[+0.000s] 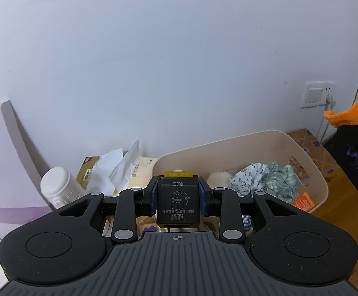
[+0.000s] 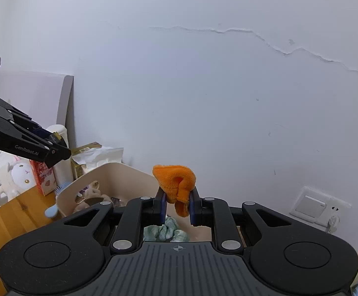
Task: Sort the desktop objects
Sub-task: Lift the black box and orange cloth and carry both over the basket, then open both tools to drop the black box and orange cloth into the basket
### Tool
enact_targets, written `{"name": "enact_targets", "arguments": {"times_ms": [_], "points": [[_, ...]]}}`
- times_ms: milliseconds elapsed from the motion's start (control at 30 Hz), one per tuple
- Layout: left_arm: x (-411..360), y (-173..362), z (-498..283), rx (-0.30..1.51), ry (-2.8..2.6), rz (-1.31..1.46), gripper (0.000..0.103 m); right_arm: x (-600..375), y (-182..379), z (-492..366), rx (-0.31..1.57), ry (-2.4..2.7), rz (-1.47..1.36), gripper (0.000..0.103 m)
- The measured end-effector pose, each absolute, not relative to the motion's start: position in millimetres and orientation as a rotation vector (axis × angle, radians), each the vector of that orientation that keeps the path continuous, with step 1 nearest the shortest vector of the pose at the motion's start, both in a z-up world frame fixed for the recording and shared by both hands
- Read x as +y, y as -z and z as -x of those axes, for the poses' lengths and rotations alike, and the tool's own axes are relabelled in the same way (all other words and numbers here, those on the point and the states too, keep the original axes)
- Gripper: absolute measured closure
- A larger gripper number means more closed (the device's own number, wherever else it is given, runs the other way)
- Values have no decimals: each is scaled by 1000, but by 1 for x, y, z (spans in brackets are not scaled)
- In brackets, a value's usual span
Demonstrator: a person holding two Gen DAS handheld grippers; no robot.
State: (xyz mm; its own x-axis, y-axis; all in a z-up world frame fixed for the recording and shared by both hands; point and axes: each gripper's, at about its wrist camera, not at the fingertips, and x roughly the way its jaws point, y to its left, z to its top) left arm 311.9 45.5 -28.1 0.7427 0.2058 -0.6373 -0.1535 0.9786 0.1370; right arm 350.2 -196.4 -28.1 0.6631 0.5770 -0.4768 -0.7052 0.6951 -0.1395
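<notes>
My left gripper [image 1: 178,197] is shut on a small black box [image 1: 178,203] with white print and a yellow OPEN tab, held above the near rim of a beige basket [image 1: 272,140]. The basket holds crumpled floral and green checked cloths [image 1: 265,181]. My right gripper [image 2: 177,206] is shut on an orange fleece cloth [image 2: 175,180], held above the same beige basket [image 2: 112,172]. The orange cloth also shows at the right edge of the left wrist view [image 1: 344,118]. The left gripper shows at the left of the right wrist view [image 2: 53,151].
A white bottle [image 1: 58,187], tissue packs [image 1: 129,170] and a leaning white board [image 1: 4,148] stand left of the basket against the wall. A wall socket [image 1: 315,93] is at right. Plush toys [image 2: 6,180], a red carton [image 2: 42,175] and a blue brush [image 2: 52,209] lie on the wooden desk [image 2: 11,219].
</notes>
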Motion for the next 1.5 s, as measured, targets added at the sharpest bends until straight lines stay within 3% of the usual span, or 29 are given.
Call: {"name": "enact_targets", "arguments": {"times_ms": [800,1333,1433,1500], "points": [[47,114,-397,959,-154,-58,71,-135,91,-414,608,-728,418,86],[35,131,-411,1003,-133,-71,71,-129,142,-436,833,-679,439,85],[36,133,-411,1009,-142,-69,66,-132,144,-436,853,-673,427,79],[37,134,-411,1017,-146,-61,49,-135,142,-436,859,-666,412,66]]}}
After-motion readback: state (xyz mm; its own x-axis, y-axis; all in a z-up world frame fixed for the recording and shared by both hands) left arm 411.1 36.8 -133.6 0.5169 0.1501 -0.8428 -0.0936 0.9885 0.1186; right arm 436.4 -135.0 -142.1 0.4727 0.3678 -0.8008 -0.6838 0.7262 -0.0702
